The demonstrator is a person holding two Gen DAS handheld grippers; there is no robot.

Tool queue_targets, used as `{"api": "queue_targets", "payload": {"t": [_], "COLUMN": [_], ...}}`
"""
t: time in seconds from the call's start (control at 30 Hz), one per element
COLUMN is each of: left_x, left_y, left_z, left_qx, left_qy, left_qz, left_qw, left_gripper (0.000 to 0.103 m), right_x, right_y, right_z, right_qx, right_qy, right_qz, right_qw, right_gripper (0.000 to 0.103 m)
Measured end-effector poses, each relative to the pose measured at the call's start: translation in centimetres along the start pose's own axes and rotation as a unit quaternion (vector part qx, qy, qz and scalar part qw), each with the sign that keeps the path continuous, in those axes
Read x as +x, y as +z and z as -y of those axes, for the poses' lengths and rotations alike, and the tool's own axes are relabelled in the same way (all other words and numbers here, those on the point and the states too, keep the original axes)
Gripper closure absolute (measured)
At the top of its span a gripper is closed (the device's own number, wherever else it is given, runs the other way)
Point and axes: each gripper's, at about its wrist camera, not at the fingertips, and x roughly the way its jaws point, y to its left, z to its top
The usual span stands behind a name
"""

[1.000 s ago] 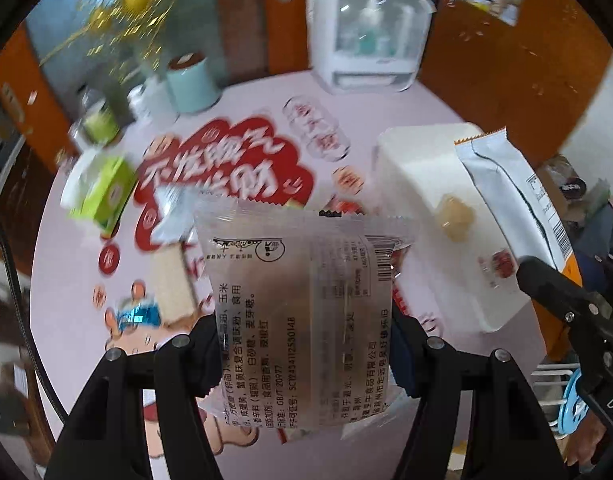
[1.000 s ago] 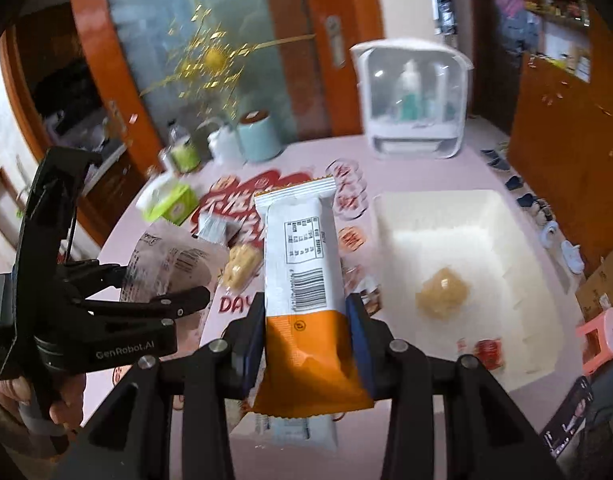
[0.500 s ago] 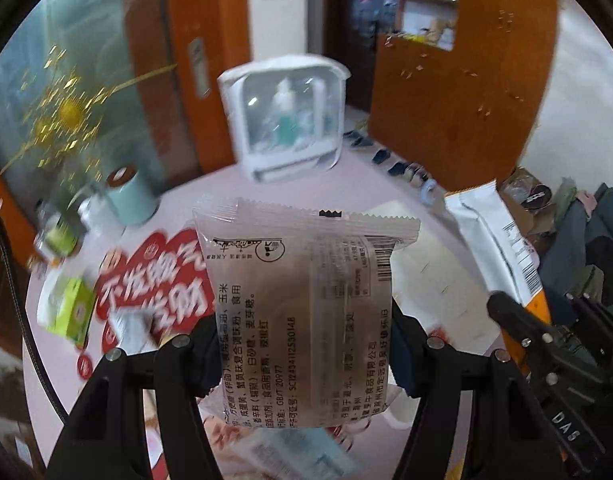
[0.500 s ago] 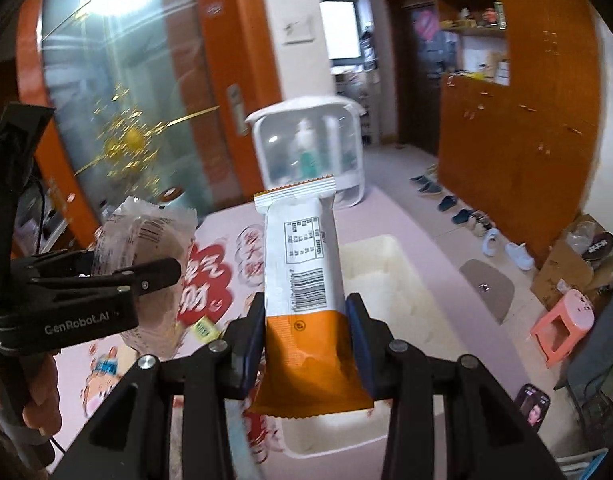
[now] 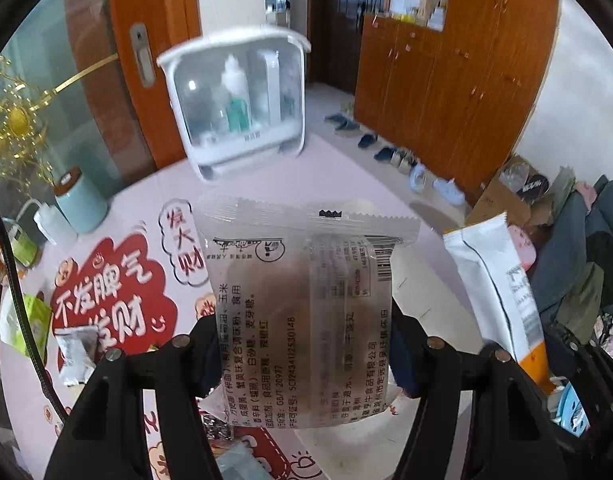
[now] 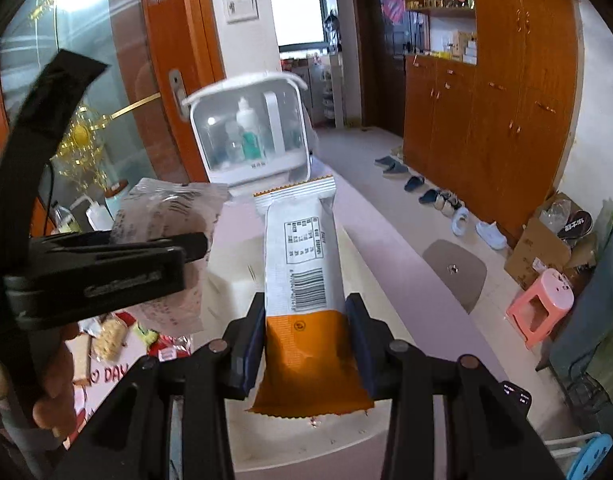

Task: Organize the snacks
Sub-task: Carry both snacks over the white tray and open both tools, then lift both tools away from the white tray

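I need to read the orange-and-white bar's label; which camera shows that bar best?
The right wrist view: the orange-and-white bar stands upright and centred in the right claw, barcode facing the lens. The left wrist view catches only its side at the right edge.

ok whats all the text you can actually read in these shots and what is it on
"不发脾气" and "发财": red cloud print on the tablecloth
"发大财": white bubble print beside it
"GB/T 20977": clear snack packet in the left gripper; its other small print is partly legible at best
"DAY": tablecloth, right wrist view
Barcode and table on the white and orange bar in the right gripper: too small
Left gripper's side logo: blurred
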Motion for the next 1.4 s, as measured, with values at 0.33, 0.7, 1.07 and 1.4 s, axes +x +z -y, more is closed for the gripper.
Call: {"api": "queue_targets", "payload": {"t": [0.33, 0.7, 1.07, 1.4], "left_x": [7.1, 10.3, 8.9, 4.1], "left_y": [-0.8, -1.8, -2.3, -4.7], "left_z": [1.1, 1.9, -0.9, -4.4], "left_qx": [0.001, 0.037, -0.016, -0.045], "left_qy": [0.014, 0.014, -0.001, 0.010], "left_qz": [-0.064, -0.090, -0.102, -0.083], "left_qw": [0.9979, 0.9951, 0.9946, 0.9954], "left_gripper": [0.038, 0.020, 0.006, 0.006], "right_x": [4.4, 9.2, 8.7, 7.4], "right_y": [-1.3, -3.2, -3.6, -4.3], "right_z": [1.2, 0.7, -0.4, -1.7], "right_qx": [0.005, -0.020, -0.029, -0.038], "right_qy": [0.007, -0.006, -0.014, -0.009], "right_qz": [-0.059, -0.152, -0.155, -0.161], "right_qw": [0.998, 0.988, 0.987, 0.986], "right_gripper": [0.062, 0.060, 0.033, 0.033]}}
